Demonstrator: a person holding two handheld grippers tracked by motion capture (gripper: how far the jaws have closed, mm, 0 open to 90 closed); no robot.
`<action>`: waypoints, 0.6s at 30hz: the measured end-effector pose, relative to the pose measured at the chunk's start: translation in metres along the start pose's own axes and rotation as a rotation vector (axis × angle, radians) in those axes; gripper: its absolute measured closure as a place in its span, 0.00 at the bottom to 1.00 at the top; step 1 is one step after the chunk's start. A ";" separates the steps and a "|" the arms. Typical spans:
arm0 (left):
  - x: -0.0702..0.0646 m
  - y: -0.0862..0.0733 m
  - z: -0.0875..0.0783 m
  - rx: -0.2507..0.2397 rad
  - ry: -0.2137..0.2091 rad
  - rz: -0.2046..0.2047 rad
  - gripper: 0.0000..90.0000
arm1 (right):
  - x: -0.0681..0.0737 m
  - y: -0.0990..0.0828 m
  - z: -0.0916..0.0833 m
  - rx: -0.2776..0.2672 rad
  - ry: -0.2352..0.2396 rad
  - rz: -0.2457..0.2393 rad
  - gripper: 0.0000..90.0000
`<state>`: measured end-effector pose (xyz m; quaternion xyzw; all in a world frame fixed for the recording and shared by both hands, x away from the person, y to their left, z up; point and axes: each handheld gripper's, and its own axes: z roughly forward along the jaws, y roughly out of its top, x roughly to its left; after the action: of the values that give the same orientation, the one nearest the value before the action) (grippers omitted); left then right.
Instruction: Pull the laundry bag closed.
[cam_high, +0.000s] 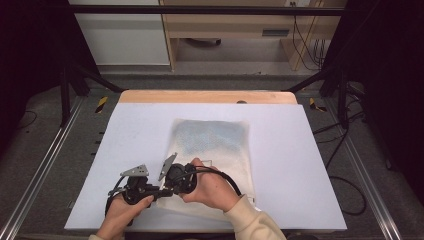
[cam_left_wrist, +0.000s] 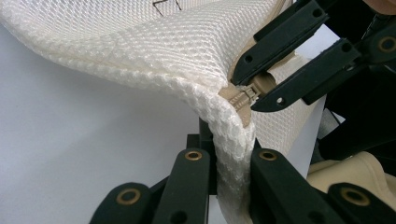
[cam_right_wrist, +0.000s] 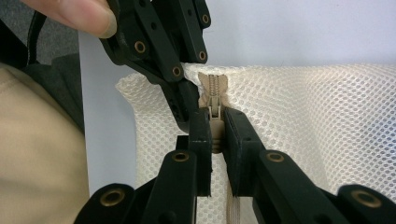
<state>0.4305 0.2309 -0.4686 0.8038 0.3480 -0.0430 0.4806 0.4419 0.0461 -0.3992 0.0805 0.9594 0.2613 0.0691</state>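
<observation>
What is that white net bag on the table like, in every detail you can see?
The mesh bag is a flat, cream-white pouch of honeycomb netting lying on the white table, something bluish showing faintly through its far half. A beige zipper starts at its near-left corner, which is lifted off the table. The left gripper is shut on the corner's edge, and the right gripper is shut on the zipper pull.

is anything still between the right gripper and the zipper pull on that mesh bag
Nothing visible. The right gripper is already shut on the zipper pull, and the left gripper pinches the mesh bag corner right beside it.
</observation>
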 end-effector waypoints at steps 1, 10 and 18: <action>0.001 0.000 0.000 0.010 -0.011 0.000 0.97 | 0.000 0.000 0.000 -0.008 0.001 0.005 0.91; -0.006 0.001 0.004 0.062 0.053 0.036 0.82 | 0.004 0.002 0.003 -0.017 0.001 -0.017 0.91; -0.006 -0.001 0.004 0.084 0.014 0.008 0.79 | 0.005 0.002 0.007 -0.007 -0.013 -0.031 0.91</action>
<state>0.4268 0.2246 -0.4693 0.8248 0.3461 -0.0503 0.4442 0.4386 0.0522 -0.4052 0.0667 0.9591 0.2633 0.0795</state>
